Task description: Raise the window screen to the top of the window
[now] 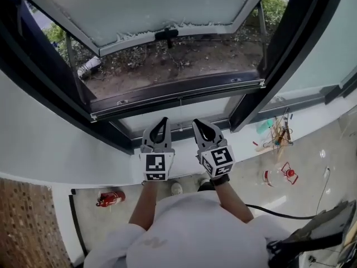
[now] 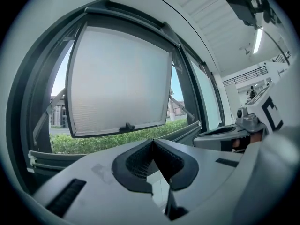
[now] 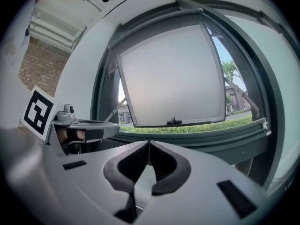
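Note:
The window screen [image 1: 167, 4] is a pale grey panel in a thin frame, with a small black handle [image 1: 166, 34] at the middle of its lower edge. It also fills the left gripper view [image 2: 119, 78] and the right gripper view [image 3: 173, 76], where a strip of green hedge shows under the handle [image 3: 174, 121]. My left gripper [image 1: 164, 119] and right gripper [image 1: 196, 121] are side by side in front of the dark lower window frame [image 1: 178, 94], pointing at it. Both are shut and empty [image 2: 153, 140] [image 3: 148, 142], well short of the handle.
Dark frame posts stand at either side of the opening. A white sill ledge [image 1: 50, 149] runs below it. A red canister [image 1: 110, 198] lies on the floor at the left; a bottle with a red top [image 1: 281, 175] and clutter [image 1: 276, 133] are at the right.

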Demonstrator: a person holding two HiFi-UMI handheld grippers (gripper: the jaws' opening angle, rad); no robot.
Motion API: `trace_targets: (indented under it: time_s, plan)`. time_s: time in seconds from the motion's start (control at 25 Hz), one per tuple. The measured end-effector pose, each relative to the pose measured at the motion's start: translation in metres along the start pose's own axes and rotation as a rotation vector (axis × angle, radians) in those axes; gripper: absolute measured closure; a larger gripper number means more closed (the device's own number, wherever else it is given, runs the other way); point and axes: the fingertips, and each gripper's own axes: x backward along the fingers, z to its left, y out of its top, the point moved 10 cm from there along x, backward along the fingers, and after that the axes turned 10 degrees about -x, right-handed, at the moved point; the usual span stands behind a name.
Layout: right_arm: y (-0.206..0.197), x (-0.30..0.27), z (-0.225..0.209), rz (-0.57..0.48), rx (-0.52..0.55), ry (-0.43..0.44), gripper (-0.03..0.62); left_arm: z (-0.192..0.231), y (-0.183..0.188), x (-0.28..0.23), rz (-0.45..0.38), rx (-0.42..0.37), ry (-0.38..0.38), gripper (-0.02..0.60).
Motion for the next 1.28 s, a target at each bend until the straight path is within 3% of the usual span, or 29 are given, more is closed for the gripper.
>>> trace_targets:
  time_s: [0.28, 0.52, 0.6, 0.76, 0.88, 1.28]
  plan:
    - [-0.007, -0.030, -0.038, 0.123, -0.035, 0.019, 0.591, 0.002, -0.013, -0.045, 0.137, -0.207, -0.049, 0.578]
    - [-0.035, -0.055, -0.054, 0.208, -0.073, 0.034, 0.589, 0.005, -0.027, -0.079, 0.239, -0.552, -0.087, 0.569]
    - [-0.045, -0.064, -0.053, 0.223, -0.085, 0.054, 0.588, 0.007, -0.030, -0.084, 0.261, -0.635, -0.094, 0.536]
    - [-0.063, -0.084, -0.056, 0.253, -0.115, 0.080, 0.518, 0.009, -0.042, -0.095, 0.348, -0.713, -0.137, 0.476]
    - [-0.077, -0.097, -0.059, 0.274, -0.138, 0.091, 0.494, 0.009, -0.047, -0.097, 0.389, -0.772, -0.149, 0.468]
    - [-0.133, -0.149, -0.058, 0.341, -0.101, 0.123, 0.494, 0.002, -0.054, -0.097, 0.392, -1.006, -0.083, 0.470]
